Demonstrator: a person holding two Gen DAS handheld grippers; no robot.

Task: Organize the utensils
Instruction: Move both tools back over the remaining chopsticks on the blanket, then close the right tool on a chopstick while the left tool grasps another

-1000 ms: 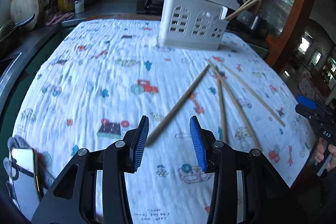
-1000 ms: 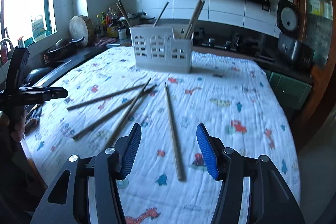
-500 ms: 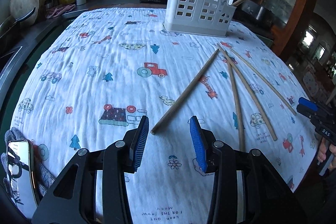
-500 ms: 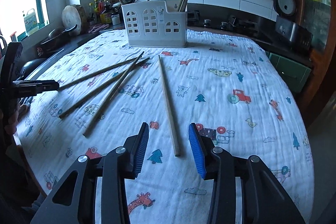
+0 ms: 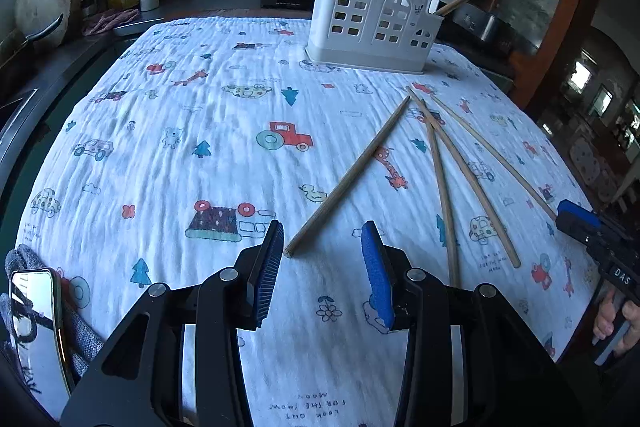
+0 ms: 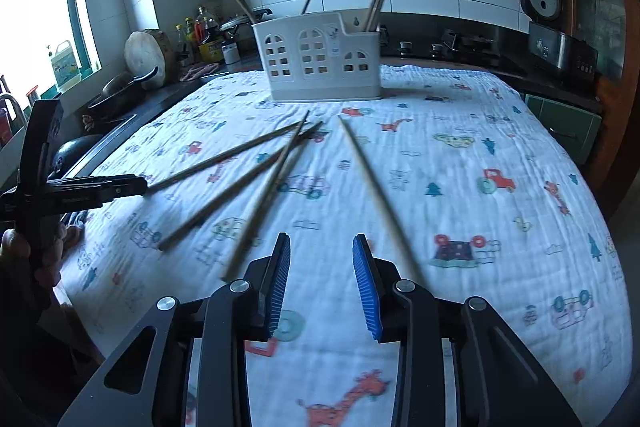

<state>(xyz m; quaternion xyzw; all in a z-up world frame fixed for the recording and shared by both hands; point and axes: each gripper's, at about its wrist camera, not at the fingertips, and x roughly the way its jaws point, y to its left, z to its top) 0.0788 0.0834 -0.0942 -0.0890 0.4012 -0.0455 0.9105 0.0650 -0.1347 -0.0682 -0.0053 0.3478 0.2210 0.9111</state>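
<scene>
White cartoon-printed cloth; blue pads

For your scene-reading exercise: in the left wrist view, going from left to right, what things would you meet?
Phone → left gripper → white utensil holder → right gripper.

Chopsticks on cloth — caddy behind.
</scene>
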